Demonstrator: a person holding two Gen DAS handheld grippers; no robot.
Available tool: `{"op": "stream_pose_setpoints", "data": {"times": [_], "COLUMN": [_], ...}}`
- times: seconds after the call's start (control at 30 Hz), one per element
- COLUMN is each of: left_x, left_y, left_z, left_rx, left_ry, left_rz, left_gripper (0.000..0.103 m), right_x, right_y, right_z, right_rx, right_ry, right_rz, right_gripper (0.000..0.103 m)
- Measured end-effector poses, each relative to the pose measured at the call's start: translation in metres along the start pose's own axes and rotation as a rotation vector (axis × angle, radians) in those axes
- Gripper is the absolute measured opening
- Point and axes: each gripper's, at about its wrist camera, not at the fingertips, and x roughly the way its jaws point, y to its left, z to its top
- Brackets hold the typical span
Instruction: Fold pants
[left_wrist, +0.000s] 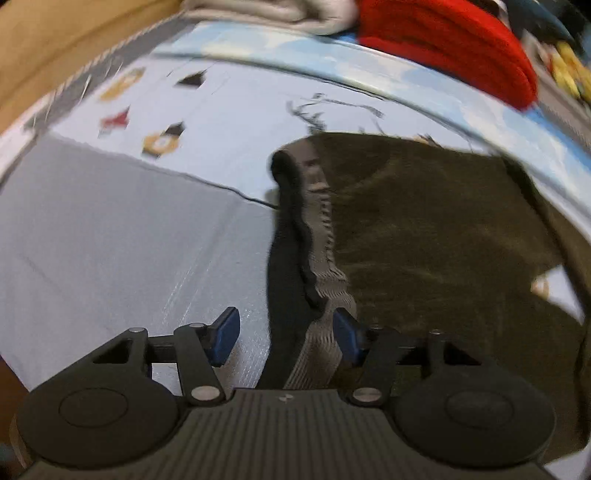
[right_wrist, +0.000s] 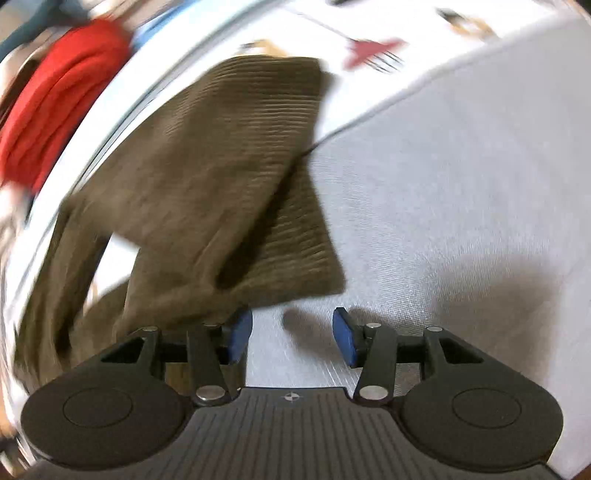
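Note:
Dark brown corduroy pants (left_wrist: 424, 229) lie on a bed cover, with the waistband and its grey elastic lining (left_wrist: 325, 229) running toward the camera in the left wrist view. My left gripper (left_wrist: 284, 334) is open over that waistband. The band passes between the blue pads, close to the right one and well clear of the left one. In the right wrist view the pants (right_wrist: 221, 166) lie folded over, their leg ends near the camera. My right gripper (right_wrist: 291, 336) is open above bare grey cloth, with its left finger at the edge of the fabric and nothing between the pads.
The pants rest partly on a grey sheet (left_wrist: 110, 240) (right_wrist: 461, 184) and partly on a light blue printed cover (left_wrist: 229, 122). A red garment (left_wrist: 443, 48) (right_wrist: 55, 103) and a pale folded cloth (left_wrist: 277, 14) lie at the far edge. A brown surface (left_wrist: 55, 37) borders the upper left.

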Motion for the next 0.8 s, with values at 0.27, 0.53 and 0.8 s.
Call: {"op": "stream_pose_setpoints", "data": {"times": [0.27, 0.53, 0.8], "left_x": [0.041, 0.070, 0.081], "left_y": [0.014, -0.007, -0.018], "left_z": [-0.001, -0.006, -0.017], "left_rx": [-0.063, 0.051, 0.195], "left_ry": [0.172, 0.263, 0.298], "left_rz": [-0.083, -0.056, -0.040], "left_gripper": [0.071, 0.078, 0.079], "right_x": [0.009, -0.014, -0.079], "right_y": [0.000, -0.008, -0.034], "right_z": [0.014, 0.013, 0.015], "right_rx": [0.239, 0.261, 0.252], "right_ry": [-0.027, -0.127, -0.324], "right_rz": [-0.028, -0.051, -0.027], "right_gripper": [0.050, 0.014, 0.012]}}
